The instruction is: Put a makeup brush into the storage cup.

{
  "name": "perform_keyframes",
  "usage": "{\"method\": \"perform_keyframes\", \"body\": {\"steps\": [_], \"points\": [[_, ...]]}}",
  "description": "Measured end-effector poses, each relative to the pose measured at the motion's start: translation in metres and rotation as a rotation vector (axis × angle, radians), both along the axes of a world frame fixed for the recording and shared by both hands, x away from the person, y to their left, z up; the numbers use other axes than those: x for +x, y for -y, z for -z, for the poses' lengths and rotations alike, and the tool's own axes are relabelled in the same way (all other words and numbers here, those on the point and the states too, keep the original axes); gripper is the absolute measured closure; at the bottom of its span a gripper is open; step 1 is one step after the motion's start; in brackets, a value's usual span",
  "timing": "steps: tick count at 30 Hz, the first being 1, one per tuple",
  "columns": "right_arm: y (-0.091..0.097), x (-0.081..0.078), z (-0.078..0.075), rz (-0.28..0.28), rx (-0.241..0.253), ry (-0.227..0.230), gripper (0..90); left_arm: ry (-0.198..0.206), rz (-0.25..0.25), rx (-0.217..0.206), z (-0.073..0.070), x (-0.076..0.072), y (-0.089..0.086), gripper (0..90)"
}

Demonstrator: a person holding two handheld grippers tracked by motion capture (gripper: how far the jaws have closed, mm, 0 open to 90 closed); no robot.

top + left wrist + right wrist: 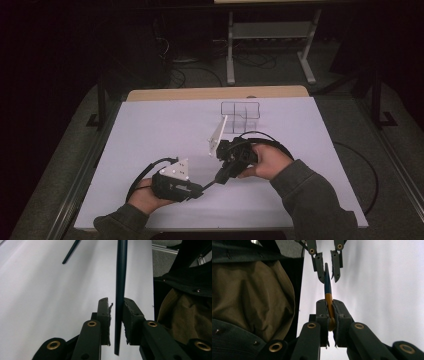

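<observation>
Right tool (329, 312) has its two black jaws closed flat on the yellow-orange end of a slim dark blue stick (327, 282), something like a pen or a paintbrush handle. In the right gripper view the rounded yellow tip sits deep between the pads, and the blue shaft runs straight out from them toward the other tool.

Left tool (117, 315) has the far end of the same stick between its jaws. In the left gripper view the shaft looks smooth, thin and very dark, almost black. It lies against the right-hand pad, and a thin gap shows beside the left-hand pad, so the jaws stand slightly apart and do not squeeze it.

From the high view, both tools (181, 186) (226, 172) meet tip to tip above the near middle of the white tabletop (150, 135), with the stick (210, 183) as a short dark bridge between them, clear of the surface. Each tool is held by a hand in an olive sleeve (315, 195). A second thin dark stick (71, 252) lies flat on the tabletop farther off in the left gripper view. A clear plastic box with compartments (241, 116) stands near the far edge of the tabletop, well apart from both tools.
</observation>
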State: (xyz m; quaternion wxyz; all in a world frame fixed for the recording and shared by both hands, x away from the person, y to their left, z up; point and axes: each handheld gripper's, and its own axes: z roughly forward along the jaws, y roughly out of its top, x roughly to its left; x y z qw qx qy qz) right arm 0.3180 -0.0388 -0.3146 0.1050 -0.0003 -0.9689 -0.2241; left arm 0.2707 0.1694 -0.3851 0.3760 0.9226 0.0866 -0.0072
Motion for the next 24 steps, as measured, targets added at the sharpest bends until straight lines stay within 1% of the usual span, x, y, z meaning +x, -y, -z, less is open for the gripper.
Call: {"method": "perform_keyframes", "body": {"steps": [2, 3, 4, 5, 6, 7, 8, 9, 10, 11, 12, 14, 15, 16, 18, 19, 21, 22, 23, 24], "points": [[-0.002, 0.0, -0.002, -0.002, -0.017, 0.014, 83.5, 0.002, 0.004, 0.002, -0.001, 0.0, 0.0, 79.4], [-0.002, -0.001, -0.004, 0.001, -0.023, 0.008, 83.5, 0.0, 0.006, -0.001, -0.001, 0.0, 0.001, 83.0], [-0.003, -0.001, -0.005, -0.003, -0.027, 0.015, 83.5, 0.006, 0.006, 0.001, -0.001, 0.0, 0.001, 83.0], [-0.004, -0.002, -0.006, -0.001, -0.026, 0.015, 83.5, 0.009, 0.007, 0.001, -0.001, 0.0, 0.001, 83.3], [-0.004, -0.001, -0.007, -0.011, -0.017, 0.024, 83.4, 0.009, 0.006, 0.002, -0.001, 0.0, 0.002, 83.6], [-0.004, -0.001, -0.007, -0.009, -0.012, 0.018, 83.4, 0.01, 0.003, -0.004, 0.0, 0.0, 0.002, 83.9], [-0.004, -0.001, -0.008, -0.004, -0.008, 0.026, 82.8, 0.011, -0.005, -0.009, 0.0, 0.0, 0.001, 84.2], [-0.003, 0.0, -0.008, 0.006, 0.009, 0.031, 82.0, 0.01, -0.009, -0.022, 0.0, 0.0, 0.0, 84.3], [-0.001, 0.0, -0.008, 0.019, 0.031, 0.022, 75.8, 0.0, -0.015, -0.045, 0.001, 0.001, -0.001, 84.3], [0.001, 0.001, -0.007, 0.034, 0.055, 0.01, 68.9, 0.0, -0.023, -0.058, 0.001, 0.001, -0.003, 84.4], [0.005, 0.002, -0.004, 0.057, 0.088, -0.012, 65.9, -0.001, -0.03, -0.068, 0.002, 0.001, -0.004, 84.4], [0.008, 0.002, -0.002, 0.066, 0.096, -0.004, 64.3, 0.0, -0.04, -0.085, 0.004, 0.001, -0.006, 84.5], [0.012, 0.003, 0.0, 0.089, 0.119, -0.015, 63.1, -0.001, -0.047, -0.105, 0.005, 0.001, -0.007, 84.5], [0.015, 0.004, 0.002, 0.095, 0.144, -0.023, 63.0, -0.007, -0.056, -0.119, 0.005, 0.001, -0.008, 84.5], [0.019, 0.004, 0.008, 0.112, 0.19, -0.009, 62.2, 0.004, -0.063, -0.131, 0.006, 0.002, -0.008, 84.5], [0.021, 0.004, 0.01, 0.124, 0.203, -0.013, 62.3, 0.001, -0.071, -0.142, 0.007, 0.002, -0.008, 84.5], [0.023, 0.005, 0.015, 0.134, 0.239, 0.003, 63.3, 0.007, -0.082, -0.16, 0.007, 0.003, -0.008, 84.5], [0.024, 0.004, 0.016, 0.149, 0.251, 0.0, 63.4, 0.002, -0.094, -0.176, 0.007, 0.002, -0.008, 84.5], [0.025, 0.004, 0.018, 0.151, 0.267, 0.005, 64.0, 0.005, -0.099, -0.184, 0.007, 0.003, -0.007, 84.5], [0.026, 0.004, 0.019, 0.162, 0.282, 0.001, 64.5, 0.007, -0.102, -0.184, 0.007, 0.003, -0.007, 84.5]]}}
